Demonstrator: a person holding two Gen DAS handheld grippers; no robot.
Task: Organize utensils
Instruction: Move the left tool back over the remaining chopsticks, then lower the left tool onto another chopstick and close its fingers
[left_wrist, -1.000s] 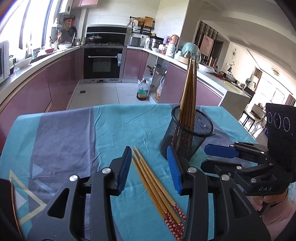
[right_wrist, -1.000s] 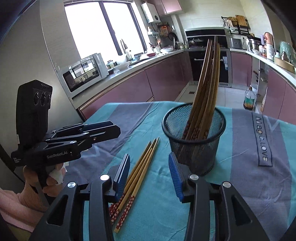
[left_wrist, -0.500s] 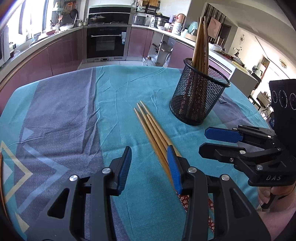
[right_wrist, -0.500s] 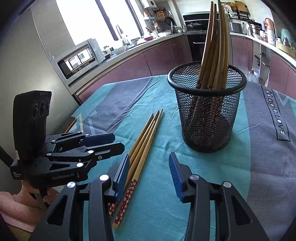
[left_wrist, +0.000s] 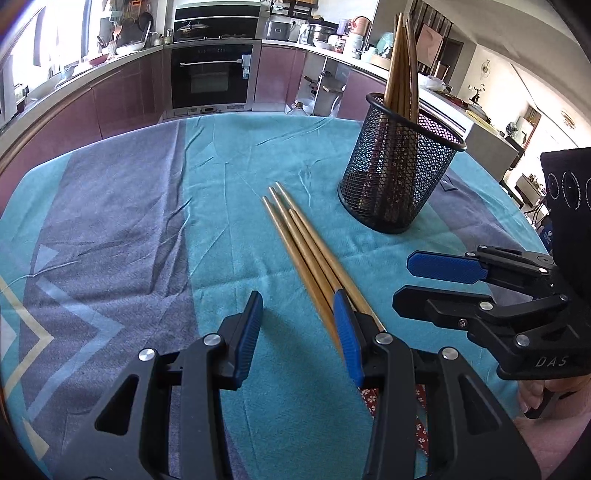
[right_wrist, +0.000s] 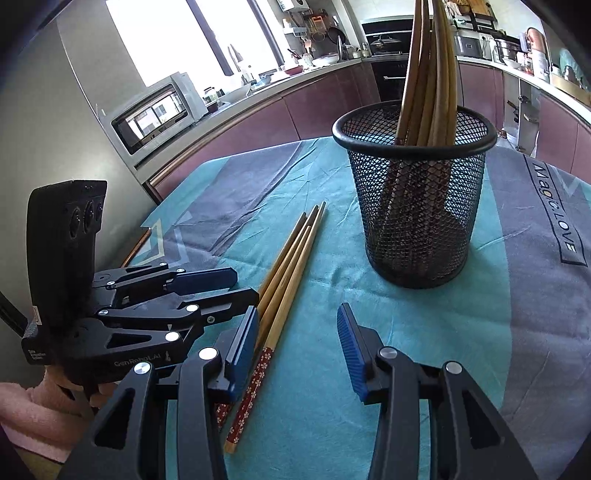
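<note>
Over the near edge of the counter, the left hand-held gripper (left_wrist: 297, 325) and right hand-held gripper (right_wrist: 297, 343) have both dropped closer to the cloth, jaws apart, holding nothing. Between them lie four loose wooden chopsticks with red floral ends (right_wrist: 286, 271), well placed for pickup. Farther in stands one black wire-mesh cup (right_wrist: 415, 206) holding roughly six more chopsticks.

Kitchen, daylit by window (right_wrist: 155, 40) at left. Mauve cabinets (left_wrist: 122, 99) wrap the far walls; black oven (left_wrist: 210, 79) centre far. Microwave (right_wrist: 155, 110) on left counter.
</note>
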